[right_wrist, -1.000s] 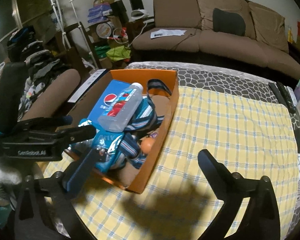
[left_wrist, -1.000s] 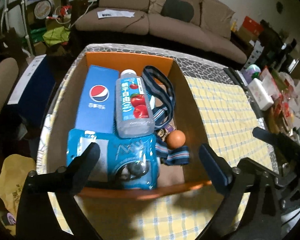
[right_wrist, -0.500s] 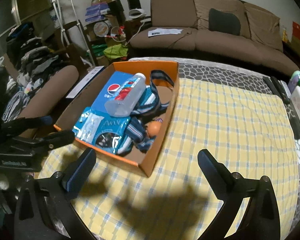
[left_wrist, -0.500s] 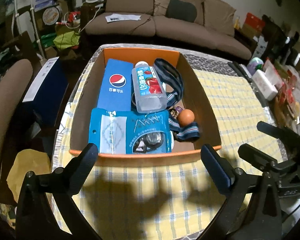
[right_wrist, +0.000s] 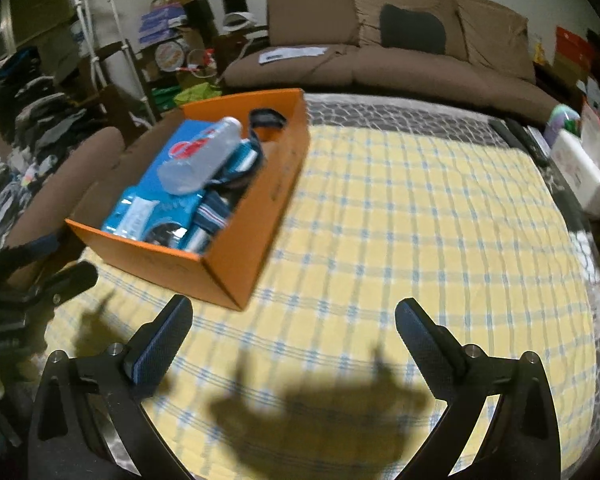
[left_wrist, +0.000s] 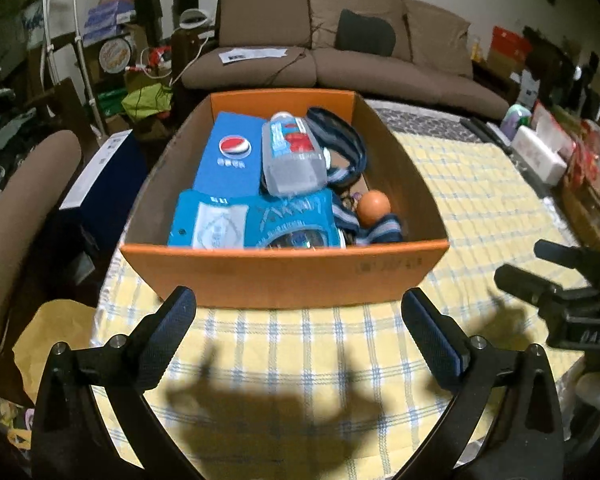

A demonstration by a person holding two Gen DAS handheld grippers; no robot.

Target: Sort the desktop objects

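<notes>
On the checked surface (right_wrist: 420,208), sorting looks finished: the orange box (left_wrist: 284,276) is packed. Left claw (left_wrist: 298,316) and right claw (right_wrist: 294,320) are held released, empty; only withdrawal seems required.

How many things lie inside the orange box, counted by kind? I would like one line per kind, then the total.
Inside the orange cardboard box, as far as the views show:
Blue Pepsi box: 1
Clear drink bottle: 1
Blue plastic packet: 1
Striped navy strap: 1
Orange ball: 1
Total: 5 (small items near the ball are too unclear to count)
</notes>
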